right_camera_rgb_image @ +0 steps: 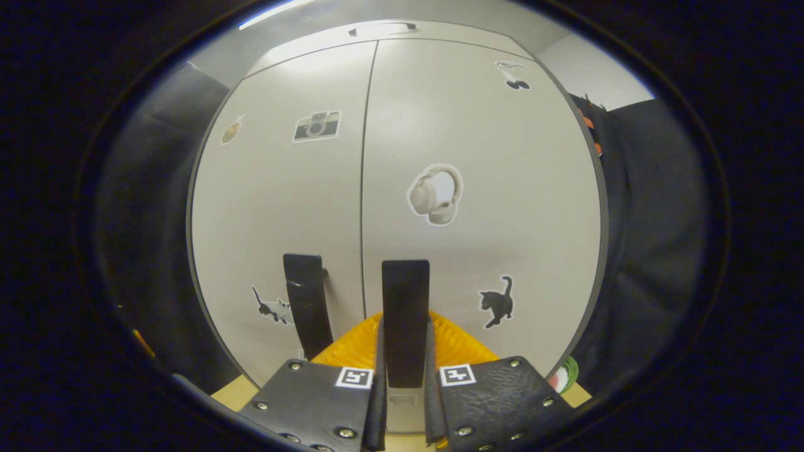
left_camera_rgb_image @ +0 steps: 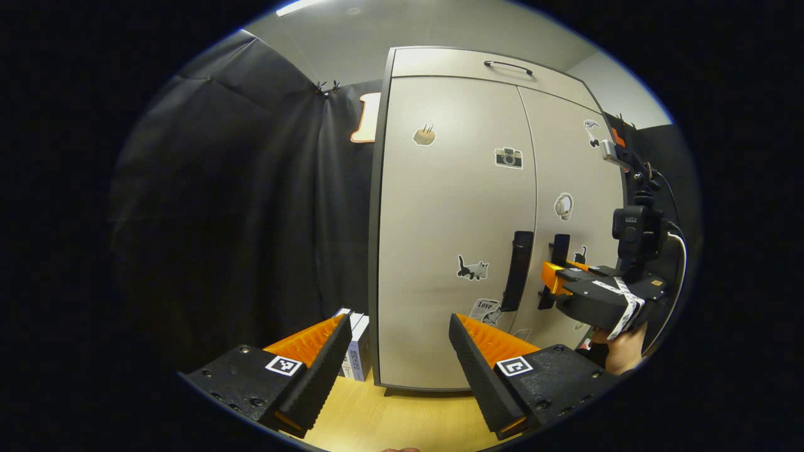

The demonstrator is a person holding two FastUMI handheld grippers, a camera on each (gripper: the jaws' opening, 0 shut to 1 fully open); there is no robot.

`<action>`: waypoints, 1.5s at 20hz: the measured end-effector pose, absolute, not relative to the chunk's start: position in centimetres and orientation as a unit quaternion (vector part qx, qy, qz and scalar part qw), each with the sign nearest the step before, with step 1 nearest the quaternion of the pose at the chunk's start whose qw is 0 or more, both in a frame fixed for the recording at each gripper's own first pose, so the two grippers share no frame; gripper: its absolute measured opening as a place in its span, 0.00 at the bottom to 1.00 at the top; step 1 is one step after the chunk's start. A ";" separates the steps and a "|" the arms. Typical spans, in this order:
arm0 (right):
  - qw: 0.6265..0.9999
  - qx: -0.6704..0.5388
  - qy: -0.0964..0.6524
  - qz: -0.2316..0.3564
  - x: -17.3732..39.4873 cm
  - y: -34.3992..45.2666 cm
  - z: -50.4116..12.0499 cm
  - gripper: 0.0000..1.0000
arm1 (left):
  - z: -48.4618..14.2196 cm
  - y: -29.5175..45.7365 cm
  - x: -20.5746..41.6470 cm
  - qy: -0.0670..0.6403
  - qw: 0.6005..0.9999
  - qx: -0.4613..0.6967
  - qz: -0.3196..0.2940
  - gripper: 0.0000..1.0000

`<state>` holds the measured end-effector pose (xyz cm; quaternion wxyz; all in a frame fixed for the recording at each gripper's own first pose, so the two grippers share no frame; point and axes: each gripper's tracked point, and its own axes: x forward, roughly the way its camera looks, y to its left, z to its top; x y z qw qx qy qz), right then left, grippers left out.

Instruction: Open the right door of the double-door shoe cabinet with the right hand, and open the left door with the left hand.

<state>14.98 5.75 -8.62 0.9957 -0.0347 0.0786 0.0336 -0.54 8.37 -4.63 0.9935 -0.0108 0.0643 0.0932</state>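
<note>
The left gripper view faces the shoe cabinet [left_camera_rgb_image: 458,238] from farther back (obliquely), the right gripper view close, head-on.

Black curtain [left_camera_rgb_image: 251,207] walls, wood floor [left_camera_rgb_image: 402,420], ceiling striplight [left_camera_rgb_image: 296,7].

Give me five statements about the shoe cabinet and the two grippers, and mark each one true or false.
1. Both cabinet doors are shut. True: the left door and the right door lie flush.
2. The right gripper is closed on the right door's handle. True: both fingers press its sides.
3. The left gripper already grips the left door's handle. False: it is open and short of the cabinet, holding nothing.
4. A headphone sticker sits on the left door. False: it is on the right door.
5. The cat sticker on the left door is above the camera sticker. False: it is below it.
</note>
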 end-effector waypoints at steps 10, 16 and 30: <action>0.993 -0.014 0.085 0.080 11.3 4.6 -8.1 0.24 | -4.8 5.8 -1.7 0.067 0.995 -0.012 0.068 0.97; 0.993 -0.002 0.079 0.087 10.6 4.1 -7.8 0.18 | -5.2 5.2 -2.6 0.073 0.995 -0.016 0.064 0.96; 0.990 0.010 0.080 0.114 8.9 2.8 -7.3 0.12 | -5.8 6.1 -3.8 0.080 0.993 -0.021 0.080 0.97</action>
